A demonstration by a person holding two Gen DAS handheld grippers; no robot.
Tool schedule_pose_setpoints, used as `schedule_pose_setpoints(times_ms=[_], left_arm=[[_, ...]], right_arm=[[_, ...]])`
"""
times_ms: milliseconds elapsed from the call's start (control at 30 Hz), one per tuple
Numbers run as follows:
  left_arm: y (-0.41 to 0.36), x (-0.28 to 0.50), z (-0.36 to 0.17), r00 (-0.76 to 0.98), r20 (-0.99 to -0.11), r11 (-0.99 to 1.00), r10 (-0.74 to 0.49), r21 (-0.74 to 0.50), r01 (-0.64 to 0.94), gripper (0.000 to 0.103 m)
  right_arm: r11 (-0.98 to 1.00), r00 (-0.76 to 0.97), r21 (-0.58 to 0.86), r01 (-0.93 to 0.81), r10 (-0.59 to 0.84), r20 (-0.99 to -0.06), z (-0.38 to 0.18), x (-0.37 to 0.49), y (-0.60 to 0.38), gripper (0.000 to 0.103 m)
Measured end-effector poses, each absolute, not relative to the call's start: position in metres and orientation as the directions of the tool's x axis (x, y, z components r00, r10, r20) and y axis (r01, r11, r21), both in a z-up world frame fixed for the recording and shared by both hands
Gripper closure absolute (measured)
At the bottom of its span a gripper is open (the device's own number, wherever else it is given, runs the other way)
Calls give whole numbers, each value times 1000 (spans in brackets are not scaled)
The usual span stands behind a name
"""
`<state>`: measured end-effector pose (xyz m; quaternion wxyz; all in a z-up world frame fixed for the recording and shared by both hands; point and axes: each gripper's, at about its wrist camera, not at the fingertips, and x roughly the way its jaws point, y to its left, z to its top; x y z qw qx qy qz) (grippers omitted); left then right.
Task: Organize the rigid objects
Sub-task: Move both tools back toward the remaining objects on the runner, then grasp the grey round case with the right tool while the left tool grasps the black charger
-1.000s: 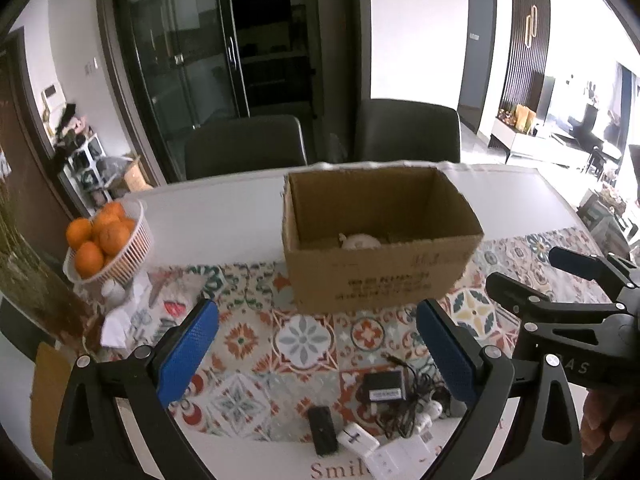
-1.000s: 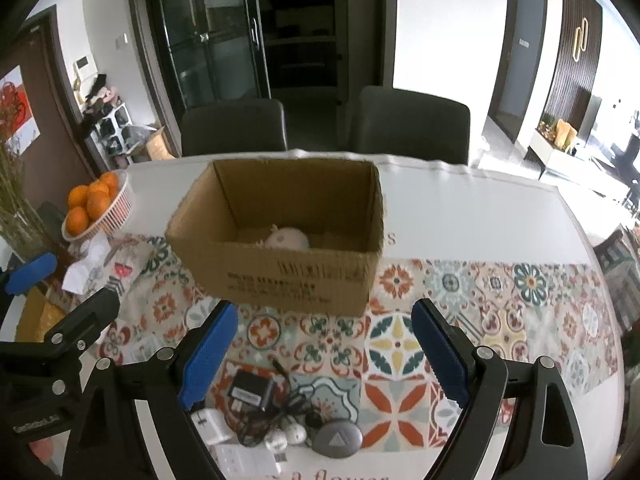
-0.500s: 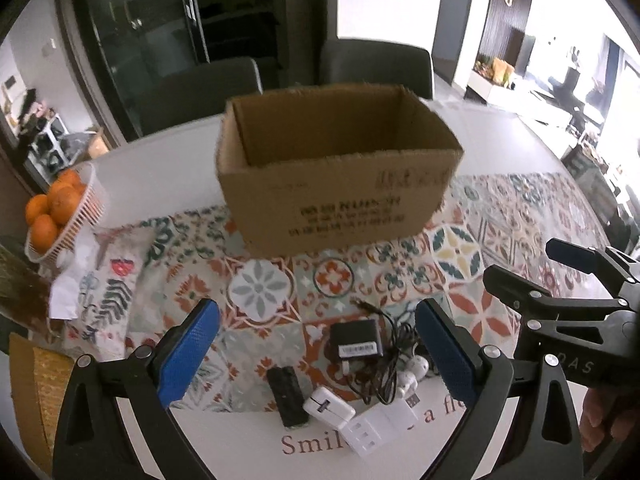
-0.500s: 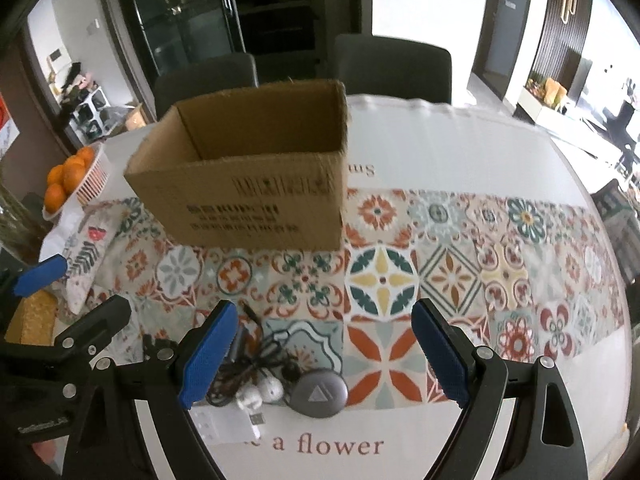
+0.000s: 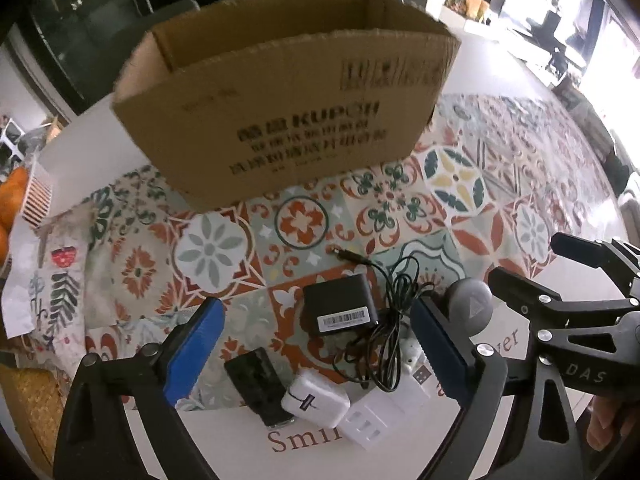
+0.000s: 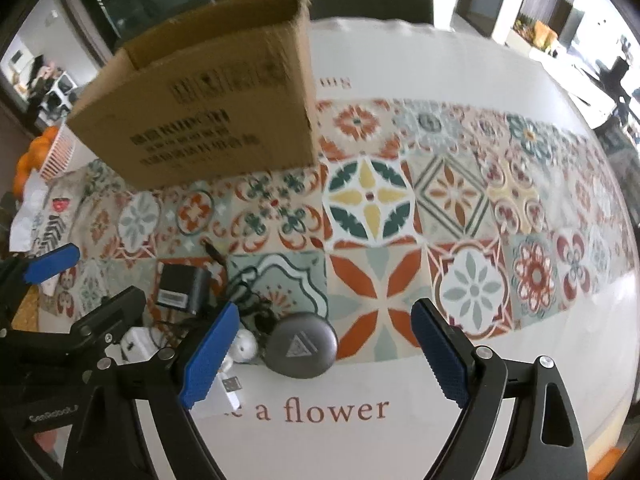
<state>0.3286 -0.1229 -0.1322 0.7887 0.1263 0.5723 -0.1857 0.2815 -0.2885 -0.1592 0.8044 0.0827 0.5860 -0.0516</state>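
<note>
Chargers and plugs sit in a heap on the table (image 5: 532, 104), in front of the cardboard box (image 5: 288, 120). Black adapter (image 5: 340, 309) lies between left tool (image 5: 316, 340) pads, which are closing, nothing gripped. Right tool (image 6: 326, 356) is wide and empty, with the grey puck (image 6: 301, 349) just inside its left pad.

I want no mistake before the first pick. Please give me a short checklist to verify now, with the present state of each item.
1. Left hand-held gripper empty: ok, jaws closing a little, nothing pressed between them.
2. Right hand-held gripper open and empty: ok.
3. Grey round case lies free between the right fingers: ok.
4. Black adapter free of its tangled cable: not ok.
5. Cardboard box open at the top: ok.
6. Room left inside the box: cannot tell.
</note>
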Motion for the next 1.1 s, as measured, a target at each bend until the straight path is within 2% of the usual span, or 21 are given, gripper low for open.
schedule_pose_setpoints(times_ms=[233, 633, 733, 900, 967, 1100], left_arm=[[-131, 338, -154, 231, -966, 892, -112, 5, 453, 9], [-140, 352, -191, 127, -987, 917, -96, -38, 398, 25], [-143, 355, -197, 103, -990, 922, -99, -53, 384, 32], [-148, 358, -208, 84, -992, 929, -94, -57, 366, 35], [-152, 360, -214, 56, -993, 934, -107, -80, 349, 40], [-151, 362, -220, 35, -992, 938, -125, -106, 329, 43]], right_arm=[[969, 188, 98, 228, 55, -981, -190, 284, -296, 14], [928, 89, 175, 330, 154, -984, -229, 279, -302, 15], [922, 86, 185, 341, 165, -983, -234, 278, -301, 17], [922, 74, 181, 341, 166, -983, -236, 277, -298, 20], [920, 69, 182, 346, 169, -983, -239, 280, -296, 23], [918, 54, 186, 349, 178, -983, -245, 285, -291, 28]])
